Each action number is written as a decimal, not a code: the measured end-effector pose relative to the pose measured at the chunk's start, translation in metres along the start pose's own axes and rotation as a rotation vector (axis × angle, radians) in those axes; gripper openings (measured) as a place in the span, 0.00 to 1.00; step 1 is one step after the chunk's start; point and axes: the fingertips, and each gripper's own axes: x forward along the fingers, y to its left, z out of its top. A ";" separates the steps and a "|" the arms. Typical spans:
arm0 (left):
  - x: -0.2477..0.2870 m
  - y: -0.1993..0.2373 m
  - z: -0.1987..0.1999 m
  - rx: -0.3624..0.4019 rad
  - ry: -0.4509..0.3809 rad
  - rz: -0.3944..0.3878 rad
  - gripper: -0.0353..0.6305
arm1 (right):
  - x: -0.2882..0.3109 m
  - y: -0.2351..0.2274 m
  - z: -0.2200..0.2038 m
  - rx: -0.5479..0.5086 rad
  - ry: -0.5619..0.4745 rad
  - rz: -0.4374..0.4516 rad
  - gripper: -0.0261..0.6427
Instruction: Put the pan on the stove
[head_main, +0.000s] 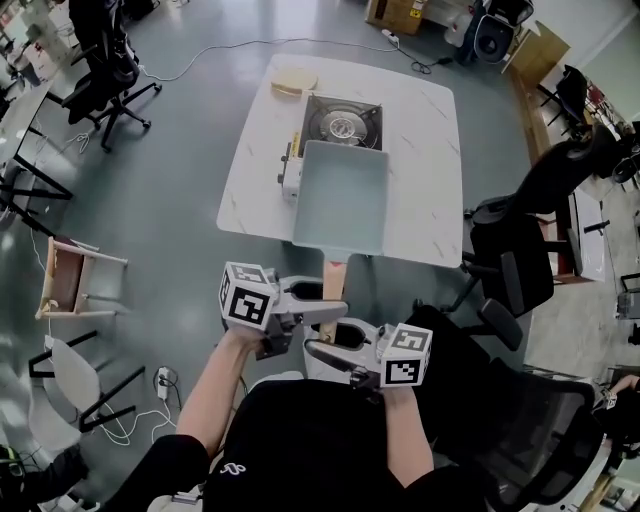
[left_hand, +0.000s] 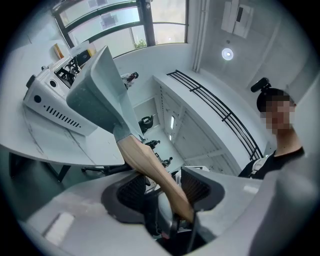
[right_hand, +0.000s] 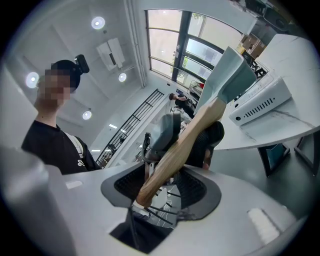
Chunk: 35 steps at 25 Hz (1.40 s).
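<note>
The left gripper (head_main: 320, 316) and the right gripper (head_main: 338, 350) are both closed on the wooden handle (head_main: 335, 272) of the pan (head_main: 340, 195), one behind the other. Each gripper's own view shows the handle running between its ribbed pads. The jaws stand fairly wide, since the handle is thick.

The pan is a square, pale grey-green tray held clear of the white marbled worktop (head_main: 430, 150) and tilted. Its far edge overlaps the near edge of the portable stove (head_main: 343, 122), and its handle reaches out past the worktop's near edge.

It looks rigid and not fragile, probably metal. Most of its weight sits well beyond the grip, so it is likely to lever downward and may roll around the smooth wood. A hold closer to the pan's body should steady it, and two grips on the handle help against twisting.

No brand or writing can be read. Only the square markers on the gripper cubes and a small, illegible logo on the person's black shirt show.
</note>
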 end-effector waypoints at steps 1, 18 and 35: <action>0.002 0.004 0.005 0.000 0.001 0.001 0.38 | -0.001 -0.004 0.006 0.002 0.002 0.000 0.34; 0.022 0.075 0.081 -0.024 -0.015 0.034 0.38 | -0.002 -0.078 0.079 0.034 0.037 0.020 0.34; 0.032 0.132 0.135 -0.091 -0.040 0.051 0.38 | 0.002 -0.137 0.129 0.077 0.057 0.024 0.34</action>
